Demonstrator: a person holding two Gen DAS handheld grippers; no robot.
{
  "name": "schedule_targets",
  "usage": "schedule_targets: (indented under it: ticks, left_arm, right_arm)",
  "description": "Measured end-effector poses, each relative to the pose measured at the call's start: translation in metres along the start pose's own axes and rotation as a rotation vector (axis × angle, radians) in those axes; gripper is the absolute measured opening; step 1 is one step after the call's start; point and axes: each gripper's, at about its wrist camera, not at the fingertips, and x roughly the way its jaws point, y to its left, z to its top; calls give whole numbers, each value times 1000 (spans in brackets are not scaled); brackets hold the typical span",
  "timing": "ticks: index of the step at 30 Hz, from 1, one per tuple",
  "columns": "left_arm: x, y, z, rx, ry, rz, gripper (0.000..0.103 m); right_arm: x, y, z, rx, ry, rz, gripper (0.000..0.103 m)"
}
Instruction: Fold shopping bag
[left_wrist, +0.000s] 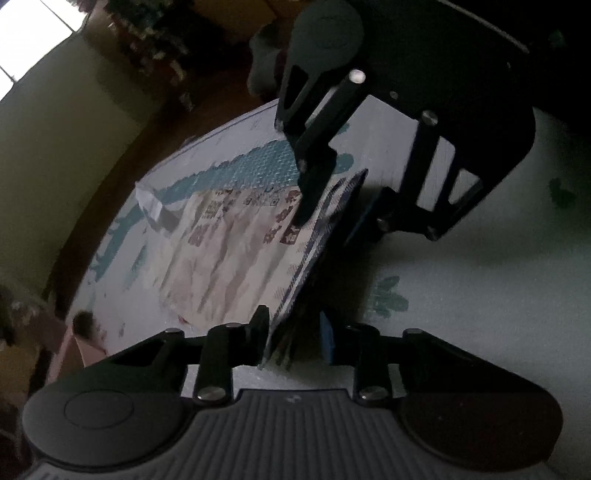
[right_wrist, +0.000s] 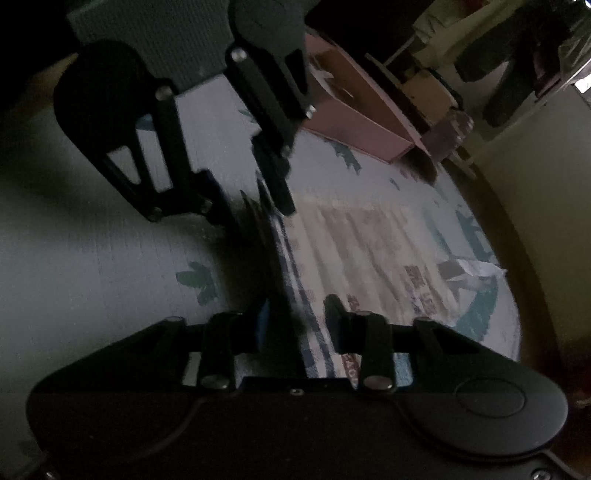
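Observation:
The shopping bag (left_wrist: 236, 251) is pale, crinkled plastic with dark printed characters and a striped blue edge. It lies on a white table mat with teal leaf prints. My left gripper (left_wrist: 295, 336) is shut on the bag's striped edge, which stands up between its fingers. My right gripper (left_wrist: 332, 206) shows at the top of the left wrist view, shut on the same raised edge further along. In the right wrist view the bag (right_wrist: 362, 251) spreads to the right. My right gripper (right_wrist: 295, 321) pinches the striped edge, and my left gripper (right_wrist: 247, 206) holds it beyond.
The round table (right_wrist: 110, 251) has a dark wooden rim (right_wrist: 532, 295). A crumpled white paper scrap (right_wrist: 476, 269) lies near the far rim, also in the left wrist view (left_wrist: 151, 206). A pink box (right_wrist: 365, 122) stands beyond the table. A dark smudge (left_wrist: 85, 321) sits near the table edge.

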Motion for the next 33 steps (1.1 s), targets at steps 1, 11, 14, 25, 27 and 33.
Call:
schedule_targets:
  ticks: [1,11,14,25,27,33]
  left_arm:
    - [2,0,0,13,-2,0,24]
    - [2,22,-13,83,-49,-167,7]
    - [4,36,-23,1,-77,-230,7]
    - [33,96,-47,-381,-120,-483,8]
    - [42,108,-50,-496,-115,-531,9]
    - [57,120,-66,-801,-106,-609,10]
  right_arm:
    - [1,0,0,0,-1,4,16]
    - [3,-28,-6,74,-7,178,9]
    - [6,-45,-16,122,-18,243,9]
    - [12,-100,-71,564,-29,414,9]
    - [16,-107,-80,675,-34,450,9]
    - [29,-125,-104,1024,-31,544,7]
